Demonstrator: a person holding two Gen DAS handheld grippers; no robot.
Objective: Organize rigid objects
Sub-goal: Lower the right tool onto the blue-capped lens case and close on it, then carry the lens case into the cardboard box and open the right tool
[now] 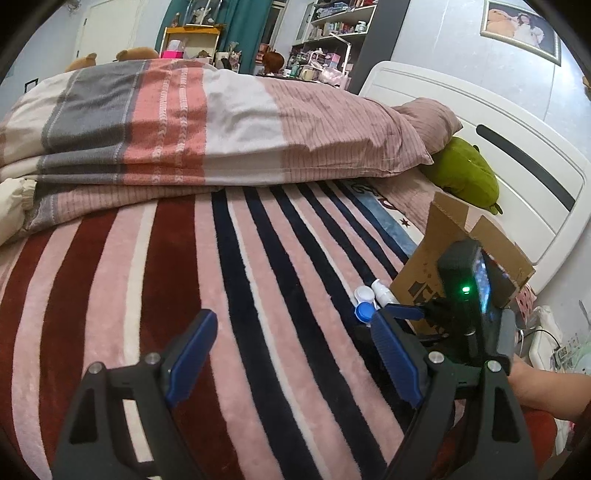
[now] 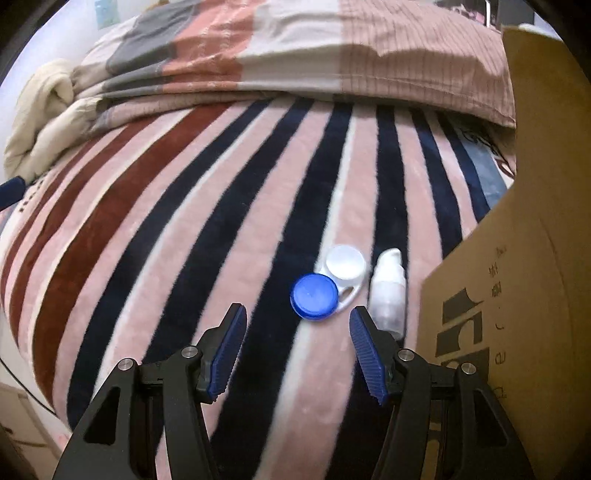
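A bed covered by a striped blanket in pink, dark red, navy and white. Along its far edge lies a folded quilt in grey, salmon, white and pink bands, with a pink pillow at the head end. A green plush toy rests against the white headboard. Beyond the bed stand cluttered shelves, a teal curtain, and a framed picture on the wall.

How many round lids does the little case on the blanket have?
2: a blue lid nearest the right gripper, and a white lid just behind it, touching.
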